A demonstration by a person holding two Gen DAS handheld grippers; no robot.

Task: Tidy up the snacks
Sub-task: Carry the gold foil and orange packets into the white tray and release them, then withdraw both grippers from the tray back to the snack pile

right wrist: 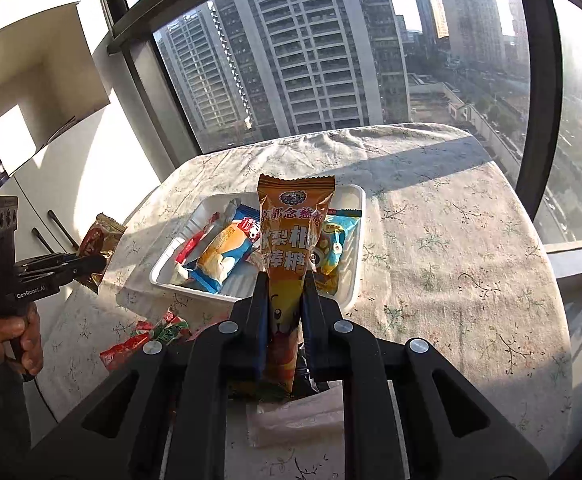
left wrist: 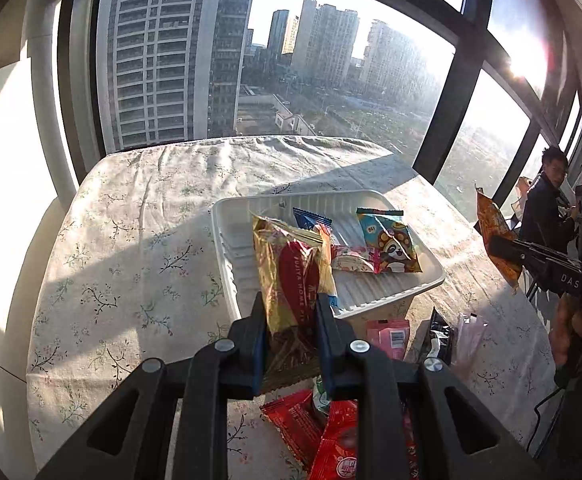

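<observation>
A gold and red snack packet [left wrist: 287, 276] is pinched in the left gripper [left wrist: 289, 308], raised just in front of the white tray [left wrist: 427, 284]. An orange lollipop packet [right wrist: 291, 240] is clamped in the right gripper [right wrist: 285, 300], also before the tray, over the floral tablecloth [right wrist: 451, 220]. Both wrappers look light, soft, crinkly and slippery; gripping the flat middle seems safest.

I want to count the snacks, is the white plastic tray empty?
No, the white plastic tray already holds several wrapped snacks, including a blue-and-orange packet and a light blue cartoon packet.
</observation>
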